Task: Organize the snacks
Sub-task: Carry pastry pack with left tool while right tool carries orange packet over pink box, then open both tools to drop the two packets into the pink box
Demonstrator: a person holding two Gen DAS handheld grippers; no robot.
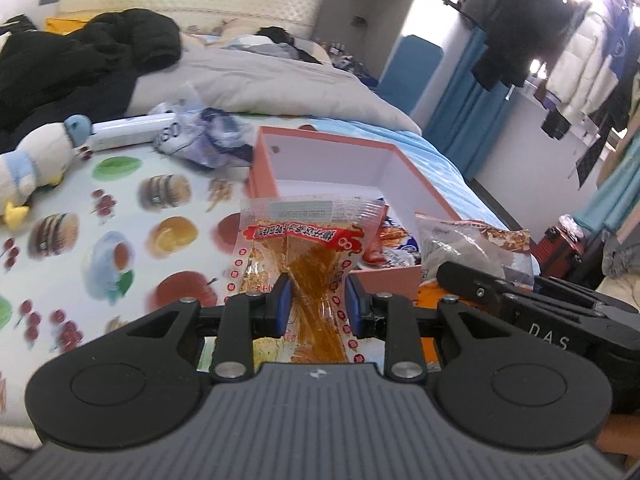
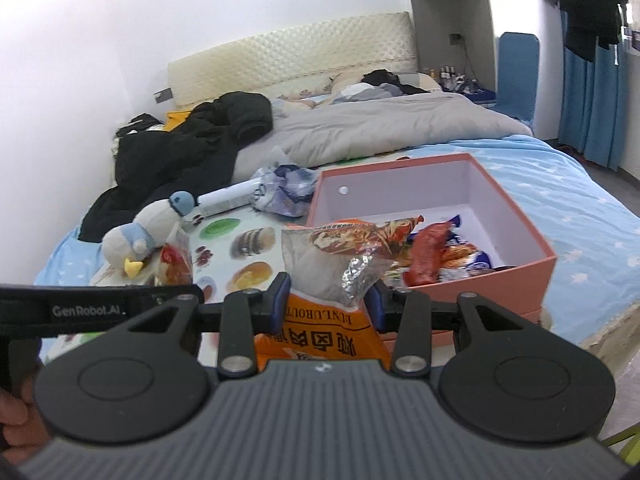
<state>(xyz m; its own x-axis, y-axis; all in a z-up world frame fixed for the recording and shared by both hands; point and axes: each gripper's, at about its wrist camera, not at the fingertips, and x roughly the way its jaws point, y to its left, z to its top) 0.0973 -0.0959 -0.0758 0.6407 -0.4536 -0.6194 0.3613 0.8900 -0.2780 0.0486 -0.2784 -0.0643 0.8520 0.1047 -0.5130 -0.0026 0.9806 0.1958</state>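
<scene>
Snacks fill part of the pink cardboard box (image 2: 516, 276) I see ahead on the bed: a red sachet (image 2: 430, 256) leans at its near wall, with blue-and-white wrappers (image 2: 476, 258) heaped beside it toward 3 o'clock. The box is rectangular and lidless, with smooth white inner walls; its far half shows bare floor.

My left gripper (image 1: 318, 304) is clamped on a clear crinkly packet (image 1: 308, 248) of amber strips, blue pads pinching its waist so the film puckers. It hangs in front of the box's near left corner, at 12 o'clock from the pads in the left wrist view.

My right gripper (image 2: 330, 300) grasps an orange bag (image 2: 324, 332) with a clear window and a scrunched foil fold, its printed top flopping toward the box at 1 o'clock. In the left wrist view that same bag (image 1: 472, 248) sits at 3 o'clock of my packet.

Under both lies a glossy mat (image 1: 120, 216) printed with burgers, apples and cherries. A soft plush duck (image 2: 148, 232) lies at 10 o'clock in the right wrist view, and a white tube (image 2: 228, 200) lies just beyond it. A grey quilt (image 2: 380, 128) and a black jacket (image 2: 192, 148) are rumpled farther up the bed.
</scene>
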